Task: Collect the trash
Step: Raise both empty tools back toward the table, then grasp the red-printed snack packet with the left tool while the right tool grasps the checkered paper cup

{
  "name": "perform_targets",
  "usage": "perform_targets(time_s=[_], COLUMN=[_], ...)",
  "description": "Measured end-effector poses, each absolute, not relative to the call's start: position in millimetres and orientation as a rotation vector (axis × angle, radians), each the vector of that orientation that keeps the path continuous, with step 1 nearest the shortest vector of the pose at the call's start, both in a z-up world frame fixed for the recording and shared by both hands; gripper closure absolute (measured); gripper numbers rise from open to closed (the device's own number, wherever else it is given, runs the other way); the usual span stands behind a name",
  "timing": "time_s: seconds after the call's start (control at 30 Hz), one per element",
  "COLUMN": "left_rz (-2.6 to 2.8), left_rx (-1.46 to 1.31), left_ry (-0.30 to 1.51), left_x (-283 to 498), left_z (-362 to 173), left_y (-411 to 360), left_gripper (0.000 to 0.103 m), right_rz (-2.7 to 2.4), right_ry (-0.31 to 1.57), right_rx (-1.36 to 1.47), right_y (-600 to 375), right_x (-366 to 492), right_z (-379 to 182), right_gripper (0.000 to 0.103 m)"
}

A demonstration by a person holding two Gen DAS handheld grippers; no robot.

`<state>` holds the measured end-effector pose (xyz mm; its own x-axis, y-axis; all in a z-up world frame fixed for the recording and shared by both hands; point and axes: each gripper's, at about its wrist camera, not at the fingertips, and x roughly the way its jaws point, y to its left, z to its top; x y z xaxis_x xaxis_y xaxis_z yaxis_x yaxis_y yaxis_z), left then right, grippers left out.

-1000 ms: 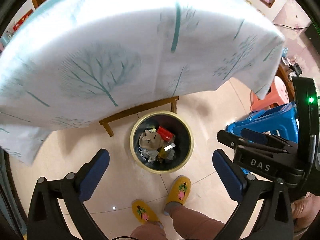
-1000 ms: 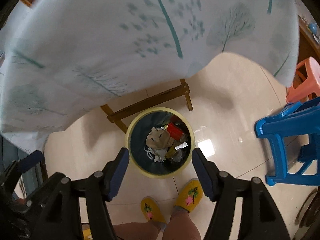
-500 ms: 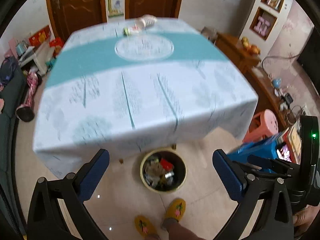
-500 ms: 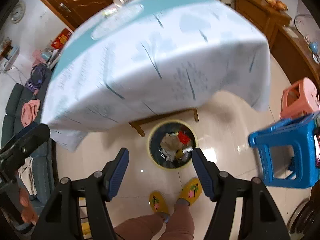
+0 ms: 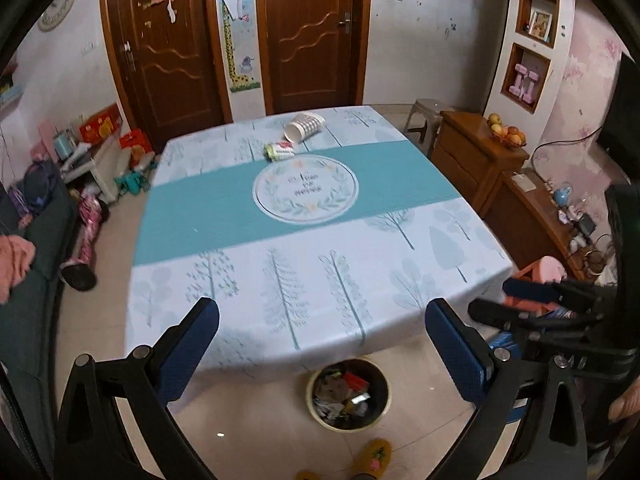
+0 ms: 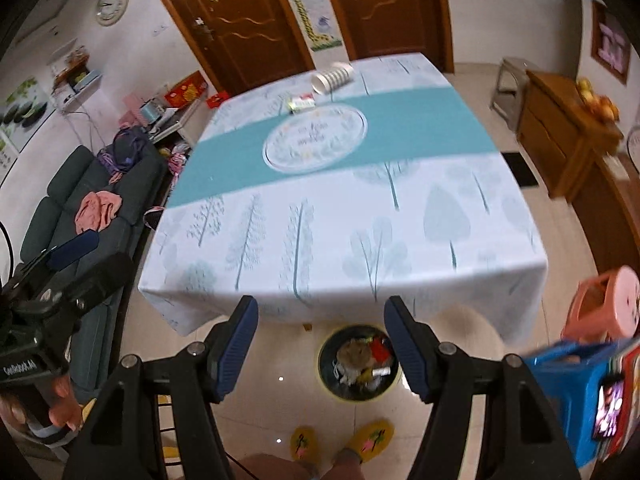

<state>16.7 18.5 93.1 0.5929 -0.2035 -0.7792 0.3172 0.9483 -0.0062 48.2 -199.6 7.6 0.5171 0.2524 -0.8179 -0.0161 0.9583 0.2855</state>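
A tipped paper cup (image 5: 304, 125) (image 6: 332, 77) and a small wrapper (image 5: 280, 150) (image 6: 302, 104) lie at the far side of the table (image 5: 240, 216) (image 6: 400, 120), which has a teal and white cloth. A yellow-rimmed bin (image 5: 347, 394) (image 6: 359, 364) holding trash stands on the floor at the near table edge. My left gripper (image 5: 322, 340) is open and empty above the near edge. My right gripper (image 6: 322, 344) is open and empty above the bin.
A pink stool (image 6: 604, 304) and blue stool (image 6: 576, 392) stand at the right. A wooden cabinet (image 5: 472, 160) with fruit lines the right wall. A dark sofa (image 6: 80, 208) is on the left. My yellow slippers (image 6: 372, 440) are beside the bin.
Both grippers have risen and tilted up from looking down into the bin to looking across the tabletop. The cup and wrapper have come into clear view. Both stay open.
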Motion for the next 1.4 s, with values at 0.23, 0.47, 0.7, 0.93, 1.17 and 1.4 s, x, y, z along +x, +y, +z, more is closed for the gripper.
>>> perform_targets(time_s=[0.23, 0.47, 0.7, 0.93, 1.17, 1.4], left_rz=[-0.238, -0.266, -0.344, -0.455, -0.513, -0.553], left_rx=[0.161, 0.23, 0.306, 0.373, 0.49, 0.515], left_ry=[0.846, 0.816, 0.848, 0.997, 1.09, 1.201], left_x=[55, 120, 221, 344, 435, 499], left_z=[127, 158, 155, 96, 16, -57], left_y=[24, 24, 12, -12, -44, -63], left_gripper=[0.001, 0.001, 0.001, 0.001, 0.004, 0.011], right_rz=[0.202, 0.215, 0.158, 0.055, -0.042, -0.08], right_ry=[0.954, 0.932, 0.926, 0.971, 1.036, 1.096], right_rx=[0.186, 0.182, 0.225, 0.331, 0.447, 0.499], right_y=[-203, -206, -219, -242, -253, -249], right_x=[88, 138, 208, 297, 374, 425], right_z=[41, 61, 72, 53, 6, -31], right_gripper=[0.037, 0.037, 0.037, 0.037, 0.037, 0.037])
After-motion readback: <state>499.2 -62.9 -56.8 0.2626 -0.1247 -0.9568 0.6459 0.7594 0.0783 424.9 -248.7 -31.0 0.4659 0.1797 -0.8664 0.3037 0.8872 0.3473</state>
